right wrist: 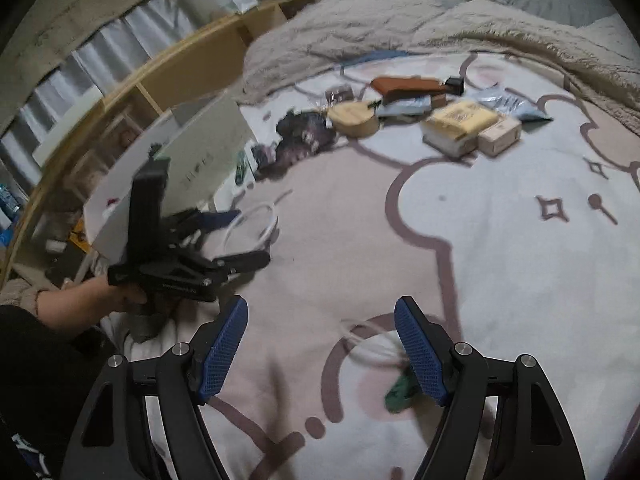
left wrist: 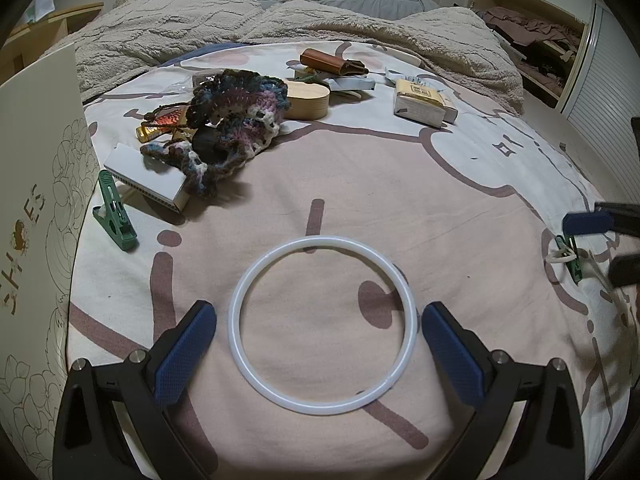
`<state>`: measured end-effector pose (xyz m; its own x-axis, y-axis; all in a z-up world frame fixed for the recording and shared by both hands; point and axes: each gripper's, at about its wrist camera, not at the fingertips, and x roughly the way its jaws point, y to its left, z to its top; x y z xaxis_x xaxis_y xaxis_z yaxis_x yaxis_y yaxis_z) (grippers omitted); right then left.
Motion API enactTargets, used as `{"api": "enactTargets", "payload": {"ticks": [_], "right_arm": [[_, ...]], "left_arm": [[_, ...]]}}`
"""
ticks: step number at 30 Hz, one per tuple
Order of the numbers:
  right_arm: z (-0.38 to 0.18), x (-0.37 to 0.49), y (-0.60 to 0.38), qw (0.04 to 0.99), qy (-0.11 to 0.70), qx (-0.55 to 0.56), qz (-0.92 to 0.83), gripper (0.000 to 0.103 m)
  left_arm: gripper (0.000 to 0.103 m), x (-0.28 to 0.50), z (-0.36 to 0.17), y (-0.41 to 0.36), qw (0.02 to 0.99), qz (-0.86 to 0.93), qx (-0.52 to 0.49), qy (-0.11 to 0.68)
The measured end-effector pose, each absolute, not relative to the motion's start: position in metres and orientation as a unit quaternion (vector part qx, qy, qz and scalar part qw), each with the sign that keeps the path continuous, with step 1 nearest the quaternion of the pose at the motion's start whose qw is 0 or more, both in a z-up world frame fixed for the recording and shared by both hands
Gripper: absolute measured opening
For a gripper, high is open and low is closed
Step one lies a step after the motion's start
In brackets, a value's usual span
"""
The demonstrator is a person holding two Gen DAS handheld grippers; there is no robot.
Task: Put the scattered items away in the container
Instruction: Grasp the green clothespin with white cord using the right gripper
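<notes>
A white ring [left wrist: 322, 324] lies flat on the pink bedspread [left wrist: 360, 184]. My left gripper [left wrist: 319, 330] is open, its blue pads on either side of the ring, not touching it. The white shoe box [left wrist: 36, 208] stands at the left; it also shows in the right wrist view [right wrist: 208, 156]. My right gripper [right wrist: 320, 344] is open and empty above the bedspread, with a green clothespin [right wrist: 400, 390] and a white loop [right wrist: 372, 350] by its right finger. That clothespin also shows in the left wrist view [left wrist: 570, 260]. The ring [right wrist: 256, 224] shows blurred beside the left gripper [right wrist: 224, 236].
A second green clothespin [left wrist: 116, 212], a harmonica [left wrist: 148, 178], a crocheted pouch [left wrist: 236, 112], a wooden oval box [left wrist: 308, 98], a brown case [left wrist: 332, 62] and a yellow packet [left wrist: 422, 100] lie scattered farther back. A fluffy blanket [left wrist: 280, 28] covers the far side.
</notes>
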<state>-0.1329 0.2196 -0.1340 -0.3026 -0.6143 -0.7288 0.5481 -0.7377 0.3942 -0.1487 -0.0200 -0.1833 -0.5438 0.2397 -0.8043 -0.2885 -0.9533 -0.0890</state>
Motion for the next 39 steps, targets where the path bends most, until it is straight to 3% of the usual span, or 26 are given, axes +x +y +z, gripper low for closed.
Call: {"api": "enactTargets", "payload": {"ticks": [15, 23, 39], "right_arm": [[-0.14, -0.103, 0.262, 0.284, -0.03, 0.484, -0.827, 0.076], [-0.133, -0.107, 0.283, 0.262, -0.058, 0.467, -0.843, 0.076], [-0.154, -0.104, 0.268, 0.273, -0.015, 0.493, -0.826, 0.076]], "left_arm": [[0.103, -0.147, -0.18, -0.018, 0.144, 0.882, -0.448, 0.034], [0.085, -0.143, -0.176, -0.018, 0.143, 0.89, -0.432, 0.035], [0.087, -0.142, -0.177, -0.017, 0.142, 0.891, -0.43, 0.039]]}}
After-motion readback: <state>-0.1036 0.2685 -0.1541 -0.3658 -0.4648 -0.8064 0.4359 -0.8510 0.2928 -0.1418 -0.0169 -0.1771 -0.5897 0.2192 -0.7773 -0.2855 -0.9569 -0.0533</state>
